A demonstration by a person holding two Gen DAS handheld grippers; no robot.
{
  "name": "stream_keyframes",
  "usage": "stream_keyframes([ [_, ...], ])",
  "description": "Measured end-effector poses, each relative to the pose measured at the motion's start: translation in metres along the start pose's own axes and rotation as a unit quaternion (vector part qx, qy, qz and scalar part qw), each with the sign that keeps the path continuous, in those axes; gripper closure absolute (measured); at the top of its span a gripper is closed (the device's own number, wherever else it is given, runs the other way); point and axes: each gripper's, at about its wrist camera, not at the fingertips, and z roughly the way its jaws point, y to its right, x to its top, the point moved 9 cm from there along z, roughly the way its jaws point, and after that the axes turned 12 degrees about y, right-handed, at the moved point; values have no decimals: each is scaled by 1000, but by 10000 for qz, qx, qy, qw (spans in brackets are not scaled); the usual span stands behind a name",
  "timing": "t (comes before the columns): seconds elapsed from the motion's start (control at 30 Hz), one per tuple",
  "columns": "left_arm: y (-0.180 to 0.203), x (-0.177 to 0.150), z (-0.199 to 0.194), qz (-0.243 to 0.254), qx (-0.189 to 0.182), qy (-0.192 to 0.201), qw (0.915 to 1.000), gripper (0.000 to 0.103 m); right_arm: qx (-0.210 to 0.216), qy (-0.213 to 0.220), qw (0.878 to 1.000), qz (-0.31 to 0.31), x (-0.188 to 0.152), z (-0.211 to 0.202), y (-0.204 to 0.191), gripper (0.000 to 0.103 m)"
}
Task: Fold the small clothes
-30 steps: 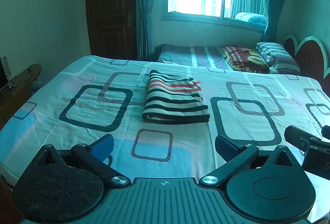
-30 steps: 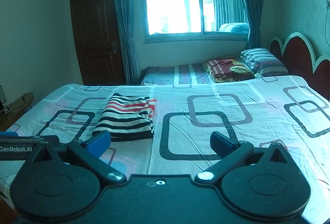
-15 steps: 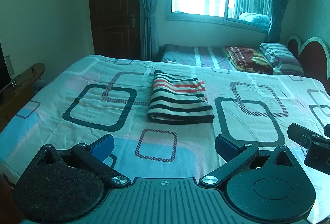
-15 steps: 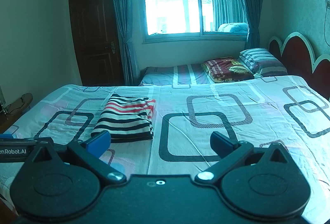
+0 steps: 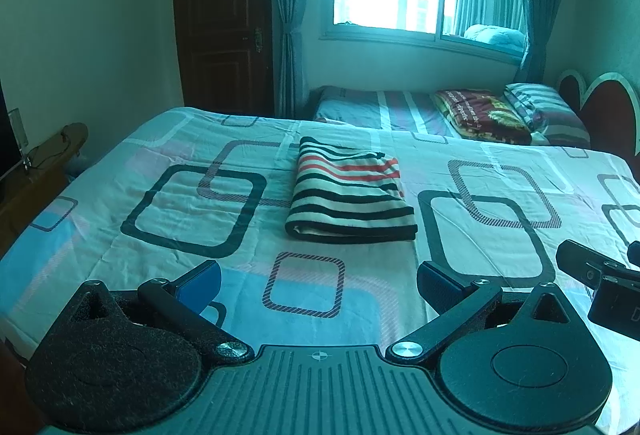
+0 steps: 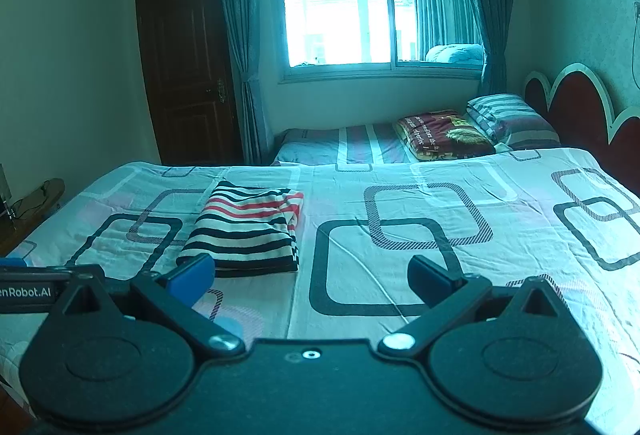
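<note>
Blue pads tip the fingers of your left gripper (image 5: 318, 281), and they stand wide apart with nothing between them, held above the near part of the bed sheet (image 5: 168, 203). Your right gripper (image 6: 310, 275) is the same: its fingers are spread wide and hold nothing, one blue pad (image 6: 191, 277) overlapping the near edge of the garment in that view, though you cannot tell from it whether they touch. In the left wrist view a black part of your right gripper shows at the right edge, just beside the left one.

Ahead of both grippers lies the striped garment (image 5: 350, 195), folded into a neat rectangle and flat on the sheet. It has black and cream stripes, with red ones toward its far end, and its thick folded edge faces you. From the left wrist it sits almost straight ahead; from the right wrist it lies ahead and to the left (image 6: 248, 227).

That sheet is pale, printed with dark rounded squares, and lightly creased. Beyond the bed is a second, lower bed (image 6: 352, 147) with a dark red folded blanket (image 6: 440, 135) and a striped pillow (image 6: 508, 117). Behind that is a bright window (image 6: 360, 19) with teal curtains, a dark wooden door (image 6: 184, 67) to the left, and a red scalloped headboard (image 6: 572, 103) at right.
</note>
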Motion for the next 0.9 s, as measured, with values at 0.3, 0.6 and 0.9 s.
stream_keyframes([
  [0.3, 3, 0, 2, 15, 13, -9, 10000, 0, 31, -18, 10000, 7, -2, 2, 0, 1],
  [0.6, 6, -2, 7, 19, -20, -59, 10000, 0, 83, -75, 9999, 12, -3, 7, 2, 1],
  [0.9, 11, -4, 17, 117, -132, -10, 9998, 0, 163, -145, 9997, -78, -7, 14, -2, 1],
])
